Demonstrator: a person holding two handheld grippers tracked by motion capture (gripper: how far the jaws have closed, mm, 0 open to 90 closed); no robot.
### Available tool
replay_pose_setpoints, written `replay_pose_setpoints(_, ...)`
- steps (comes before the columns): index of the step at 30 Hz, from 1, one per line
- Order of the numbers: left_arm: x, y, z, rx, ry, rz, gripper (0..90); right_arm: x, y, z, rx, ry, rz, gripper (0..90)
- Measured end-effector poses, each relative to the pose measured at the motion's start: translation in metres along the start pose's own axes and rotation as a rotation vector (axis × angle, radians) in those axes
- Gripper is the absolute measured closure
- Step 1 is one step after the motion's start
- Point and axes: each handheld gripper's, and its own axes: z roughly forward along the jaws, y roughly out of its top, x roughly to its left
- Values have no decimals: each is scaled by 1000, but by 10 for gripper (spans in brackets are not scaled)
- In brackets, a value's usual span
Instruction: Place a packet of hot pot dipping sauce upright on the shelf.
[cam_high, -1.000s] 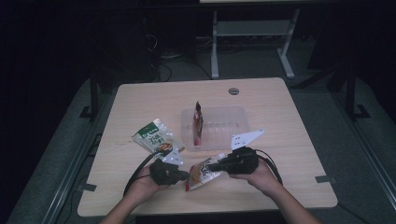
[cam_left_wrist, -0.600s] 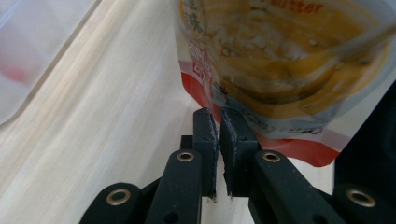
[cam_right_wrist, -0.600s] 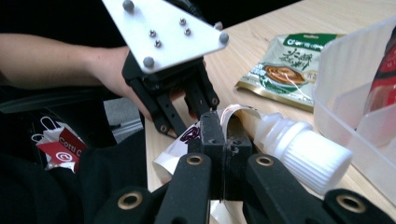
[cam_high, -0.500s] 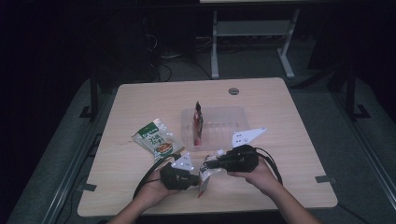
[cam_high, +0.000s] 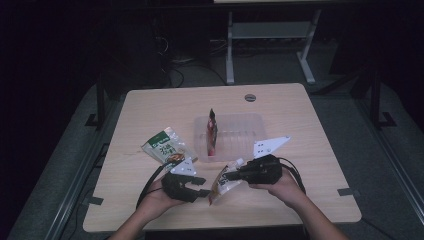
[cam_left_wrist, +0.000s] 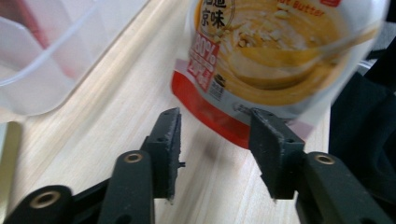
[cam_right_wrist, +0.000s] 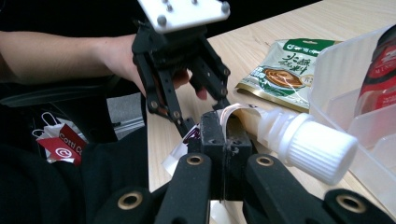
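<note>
Left gripper view: pouch bottom edge between parted fingers.

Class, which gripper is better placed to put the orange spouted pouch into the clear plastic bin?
Right. The right gripper is clamped on the orange spouted pouch beside the clear plastic bin; the left gripper has just been opening, its pads off the pouch.

Each black hand-held gripper has brass-ringed pivots, a trailing black cable and a grey three-cornered plate.
</note>
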Motion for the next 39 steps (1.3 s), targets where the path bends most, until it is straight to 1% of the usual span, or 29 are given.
replay_pose_setpoints(1,1,0,-2,1,1,2,529,0,0,0,0,0,0,896)
replay_pose_setpoints(2,1,-1,-5,-8,-4,-4,497,0,0,-2,0,-3,1,896)
replay_pose_setpoints(3,2,-1,-7,-9,-6,1,483,0,0,-3,0,-4,1,896)
replay_pose_setpoints(4,2,-2,-10,-15,-22,-8,464,-1,0,-4,-1,-5,0,896)
replay_pose_setpoints(5,2,-2,-10,-15,-22,-8,443,-1,0,-4,-1,-5,0,896)
replay_pose_setpoints(6,3,-3,-11,-7,-36,-12,424,-3,1,-5,8,-4,-11,896)
replay_pose_setpoints(7,4,-3,-12,3,-33,-7,424,-3,1,-5,8,-4,-11,896)
replay_pose_setpoints(8,5,-4,-13,2,-30,-9,391,-4,1,-8,17,1,-18,896)
replay_pose_setpoints(9,6,-5,-14,2,-34,-11,391,-4,1,-8,17,1,-18,896)
replay_pose_setpoints(11,7,-6,-16,0,-32,-9,348,-4,2,-10,25,1,-23,895)
replay_pose_setpoints(12,8,-7,-18,-11,-27,-13,348,-4,2,-10,25,1,-23,895)
replay_pose_setpoints(13,9,-8,-19,-13,-24,-11,322,-5,3,-13,22,-1,-25,895)
replay_pose_setpoints(15,9,-10,-22,-21,-20,-28,313,-5,3,-14,20,-2,-28,896)
replay_pose_setpoints(16,9,-13,-26,-29,-21,-43,292,-5,5,-17,20,-5,-30,896)
replay_pose_setpoints(17,9,-13,-26,-29,-21,-43,290,-5,6,-19,18,-9,-34,895)
replay_pose_setpoints(20,11,-19,-33,-51,-16,-76,277,-6,10,-23,10,-19,-40,895)
replay_pose_setpoints(21,12,-21,-35,-53,-14,-75,277,-6,12,-24,3,-19,-28,896)
replay_pose_setpoints(22,12,-24,-36,-51,-10,-74,277,-8,15,-27,3,-31,-41,895)
replay_pose_setpoints(23,13,-27,-35,-55,-3,-79,277,-9,17,-28,1,-35,-41,895)
replay_pose_setpoints(25,14,-27,-36,-53,0,-76,277,-11,19,-30,-8,-41,-46,895)
replay_pose_setpoints(27,15,-26,-36,-63,-4,-80,275,-15,24,-32,-20,-47,-45,895)
replay_pose_setpoints(29,17,-27,-35,-66,-6,-87,275,-16,25,-33,-23,-48,-44,896)
replay_pose_setpoints(30,18,-27,-34,-61,-9,-84,275,-20,30,-34,-22,-57,-48,896)
replay_pose_setpoints(32,18,-29,-33,-40,-14,-78,275,-22,31,-34,-19,-63,-56,895)
replay_pose_setpoints(34,18,-30,-32,-34,-15,-77,275,-27,36,-36,-18,-63,-57,895)
replay_pose_setpoints(35,18,-30,-31,-40,-17,-82,275,-33,40,-38,-27,-64,-53,895)
replay_pose_setpoints(36,18,-30,-31,-40,-17,-82,275,-33,40,-38,-27,-64,-53,895)
replay_pose_setpoints(38,19,-30,-31,-39,-19,-78,275,-38,43,-40,-35,-67,-47,895)
replay_pose_setpoints(39,19,-30,-30,-35,-23,-79,275,-43,47,-43,-41,-82,-44,895)
